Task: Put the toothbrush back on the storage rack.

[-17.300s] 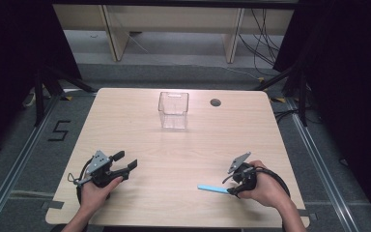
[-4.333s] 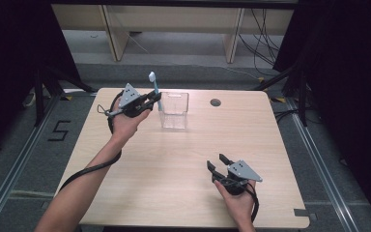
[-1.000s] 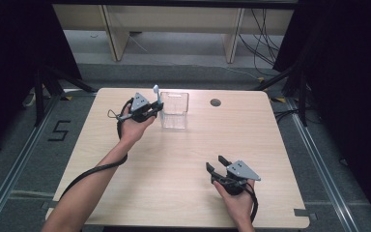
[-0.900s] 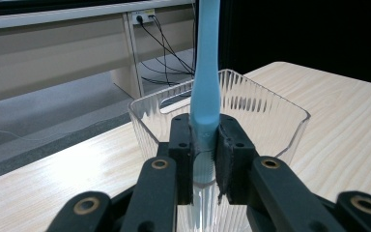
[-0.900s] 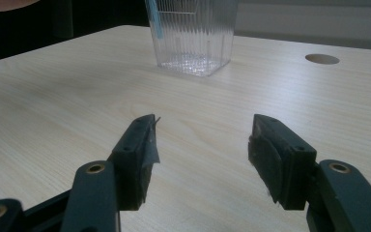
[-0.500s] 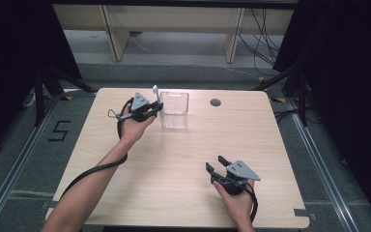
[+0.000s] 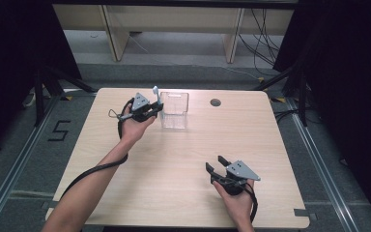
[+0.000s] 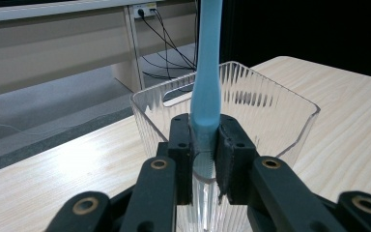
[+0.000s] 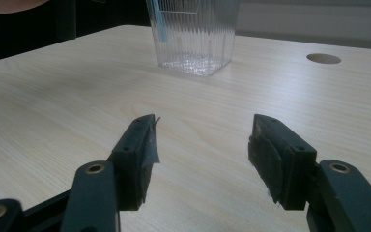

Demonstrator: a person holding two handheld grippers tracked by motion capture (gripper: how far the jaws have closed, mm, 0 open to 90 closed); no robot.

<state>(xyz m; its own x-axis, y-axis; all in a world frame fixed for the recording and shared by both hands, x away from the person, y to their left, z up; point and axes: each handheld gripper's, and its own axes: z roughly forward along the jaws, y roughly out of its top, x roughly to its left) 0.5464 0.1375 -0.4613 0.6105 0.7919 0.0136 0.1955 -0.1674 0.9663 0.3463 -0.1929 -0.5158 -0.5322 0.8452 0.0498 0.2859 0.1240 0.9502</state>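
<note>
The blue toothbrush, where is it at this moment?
The blue toothbrush stands upright, clamped in the left hand-held gripper, at the left rim of the clear plastic cup near the far edge of the table; its lower end reaches down inside the cup.

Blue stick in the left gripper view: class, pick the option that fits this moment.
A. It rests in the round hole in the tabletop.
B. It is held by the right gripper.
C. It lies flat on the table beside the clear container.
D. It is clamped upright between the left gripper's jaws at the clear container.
D. The blue stick stands upright, pinched between the jaws of the left gripper, right at the rim of the clear ribbed container; the right gripper is open with nothing between its jaws.
</note>
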